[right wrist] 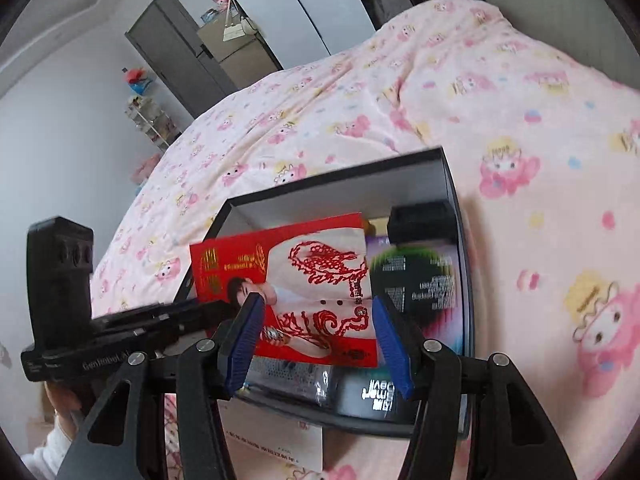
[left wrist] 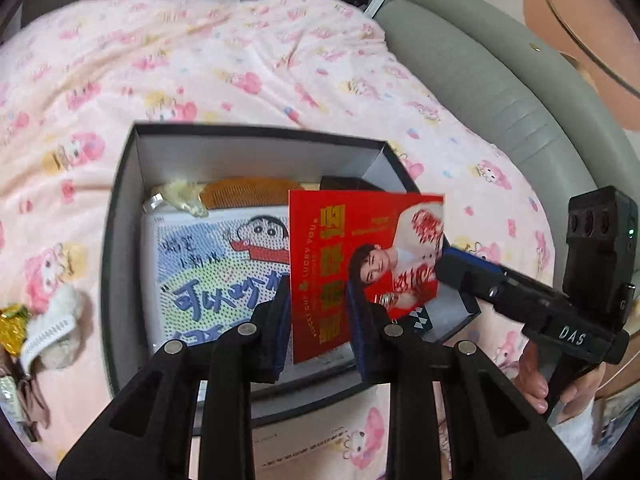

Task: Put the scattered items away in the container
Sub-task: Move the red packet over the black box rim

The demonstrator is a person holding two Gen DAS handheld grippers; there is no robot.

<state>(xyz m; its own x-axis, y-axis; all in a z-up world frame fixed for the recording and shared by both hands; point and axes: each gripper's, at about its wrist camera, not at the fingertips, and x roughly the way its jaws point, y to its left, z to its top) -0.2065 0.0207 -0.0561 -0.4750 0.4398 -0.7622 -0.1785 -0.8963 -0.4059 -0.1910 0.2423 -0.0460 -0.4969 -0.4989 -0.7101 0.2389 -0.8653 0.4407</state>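
A grey-walled box sat on the bed's pink cartoon-print quilt. Over it hung a red card with a man's portrait. The left hand-held gripper had its blue pads spread apart, the card's lower part between them; whether they touched it I couldn't tell. The right hand-held gripper stood released too, card beyond it. Inside lay a cartoon-cover book and a wooden comb.

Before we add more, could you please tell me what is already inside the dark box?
Inside the dark box: a cartoon-printed item, a wooden comb, a pale clip, a black item. The red card hides the rest.
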